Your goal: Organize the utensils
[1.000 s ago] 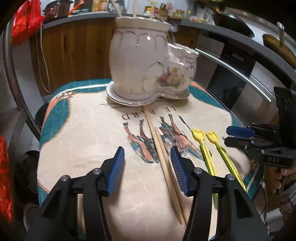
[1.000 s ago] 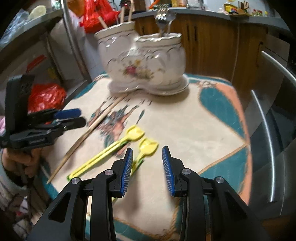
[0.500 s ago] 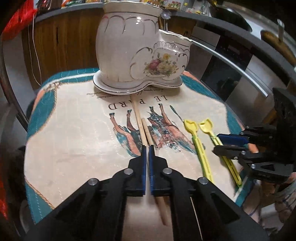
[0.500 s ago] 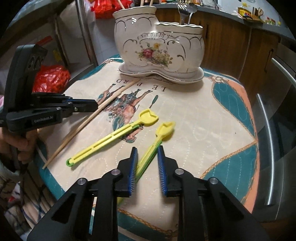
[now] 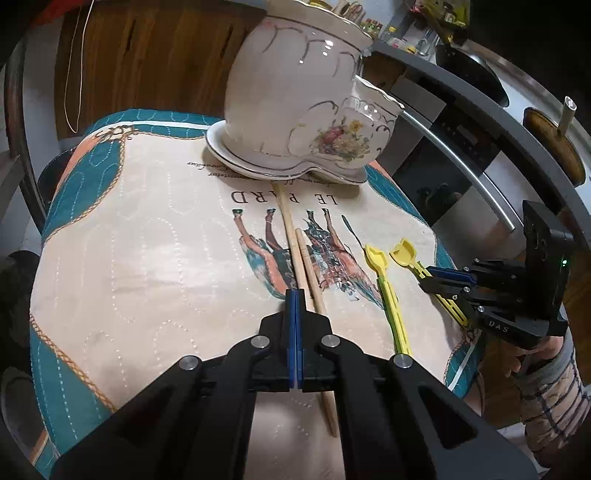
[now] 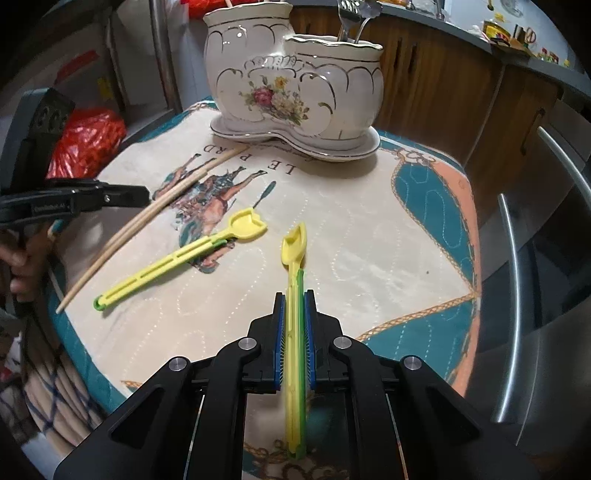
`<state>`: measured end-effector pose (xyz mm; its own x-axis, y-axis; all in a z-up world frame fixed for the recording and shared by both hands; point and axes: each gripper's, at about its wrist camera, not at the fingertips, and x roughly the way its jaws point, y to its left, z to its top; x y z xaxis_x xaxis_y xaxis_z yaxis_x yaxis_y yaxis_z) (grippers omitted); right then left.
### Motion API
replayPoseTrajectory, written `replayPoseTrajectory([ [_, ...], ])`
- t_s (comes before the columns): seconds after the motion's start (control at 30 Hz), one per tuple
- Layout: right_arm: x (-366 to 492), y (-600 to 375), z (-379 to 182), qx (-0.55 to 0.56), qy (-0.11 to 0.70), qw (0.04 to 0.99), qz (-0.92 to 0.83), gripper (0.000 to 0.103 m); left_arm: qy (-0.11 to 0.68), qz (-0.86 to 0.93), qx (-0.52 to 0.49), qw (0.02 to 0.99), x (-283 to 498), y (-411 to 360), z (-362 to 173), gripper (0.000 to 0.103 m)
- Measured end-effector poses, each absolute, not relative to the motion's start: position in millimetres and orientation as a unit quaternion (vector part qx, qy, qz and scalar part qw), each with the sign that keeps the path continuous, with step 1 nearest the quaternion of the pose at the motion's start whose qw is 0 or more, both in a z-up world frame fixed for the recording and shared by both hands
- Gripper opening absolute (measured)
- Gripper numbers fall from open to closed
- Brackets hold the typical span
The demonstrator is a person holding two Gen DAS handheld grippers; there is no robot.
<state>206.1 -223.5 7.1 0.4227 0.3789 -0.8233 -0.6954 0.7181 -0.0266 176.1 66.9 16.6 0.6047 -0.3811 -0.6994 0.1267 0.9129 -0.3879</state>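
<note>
Two wooden chopsticks lie side by side on the cloth. My left gripper (image 5: 295, 293) is shut on the longer chopstick (image 5: 286, 221), which runs in between its pads; the other chopstick (image 5: 314, 291) lies just right of it. My right gripper (image 6: 294, 295) is closing on the handle of a yellow-green spoon (image 6: 293, 251), which is tipped on its edge with the pads against it. A second yellow spoon (image 6: 177, 258) lies flat to the left. The white flowered ceramic holder (image 6: 295, 85) stands at the far side, with forks (image 6: 351, 22) in its lower cup.
A quilted cloth (image 5: 147, 258) covers the small round table. An oven with a steel bar handle (image 6: 517, 295) stands close on the right. A red bag (image 6: 85, 140) sits beyond the left edge. A person's hand (image 5: 535, 362) holds the right gripper.
Both grippers went from open to closed. The left one came down onto the longer chopstick. The right one closed on the spoon handle, and that spoon turned onto its edge.
</note>
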Motion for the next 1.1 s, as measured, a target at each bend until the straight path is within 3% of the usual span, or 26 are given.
replayPoseTrajectory([
  [0.5,205,-223,7,-0.188,0.428,0.822,0.326,0.011,0.420,-0.141,-0.151,0.884,175,76,24,0.000],
  [0.83,204,-223,7,-0.187,0.424,0.824,0.325,0.011,0.437,-0.112,-0.116,0.885,235,58,31,0.001],
  [0.93,204,-224,7,-0.184,0.423,0.825,0.326,0.011,0.451,-0.107,-0.103,0.880,253,50,28,0.012],
  [1.0,204,-225,7,-0.184,0.423,0.825,0.327,0.011,0.458,-0.105,-0.091,0.878,262,43,26,0.028],
  [1.1,204,-226,7,-0.183,0.423,0.825,0.328,0.011,0.461,-0.093,-0.068,0.880,270,36,25,0.028],
])
